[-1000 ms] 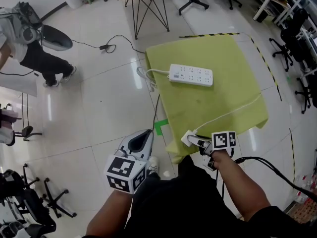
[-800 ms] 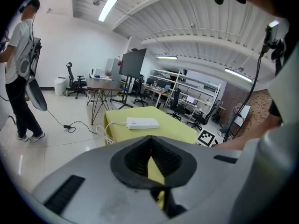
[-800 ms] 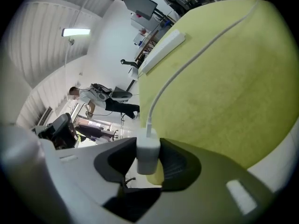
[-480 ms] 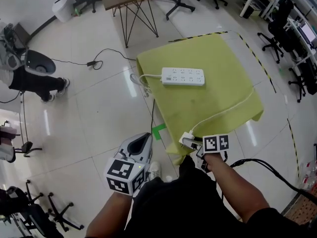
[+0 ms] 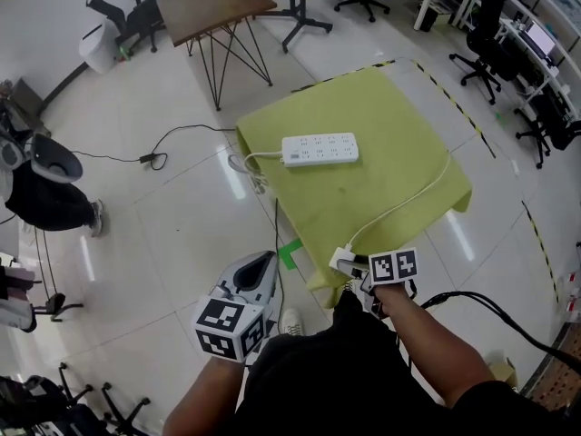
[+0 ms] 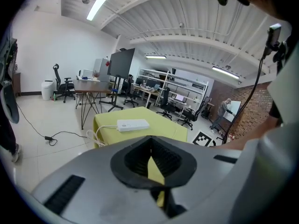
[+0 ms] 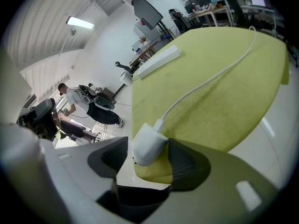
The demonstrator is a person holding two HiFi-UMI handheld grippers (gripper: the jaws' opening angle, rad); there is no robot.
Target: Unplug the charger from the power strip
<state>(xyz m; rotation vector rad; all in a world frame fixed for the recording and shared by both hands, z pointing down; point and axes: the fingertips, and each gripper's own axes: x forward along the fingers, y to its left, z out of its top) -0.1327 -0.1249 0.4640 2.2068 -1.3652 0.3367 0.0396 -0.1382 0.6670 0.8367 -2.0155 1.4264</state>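
A white power strip lies at the far side of a table under a yellow-green cloth, with no plug in it. The white charger rests on the cloth's near corner, and its white cable runs back across the cloth. My right gripper is at that corner. In the right gripper view the charger lies between the opening jaws of the right gripper, and the pads stand off it. My left gripper hangs over the floor left of the table, shut and empty.
A wooden table on metal legs stands beyond the cloth table. Office chairs and desks line the right side. A seated person is at the left. A black cable and green tape lie on the floor.
The head view has swung, so the table now sits higher and further left in it. Both grippers stay about where they were, the right one at the charger.
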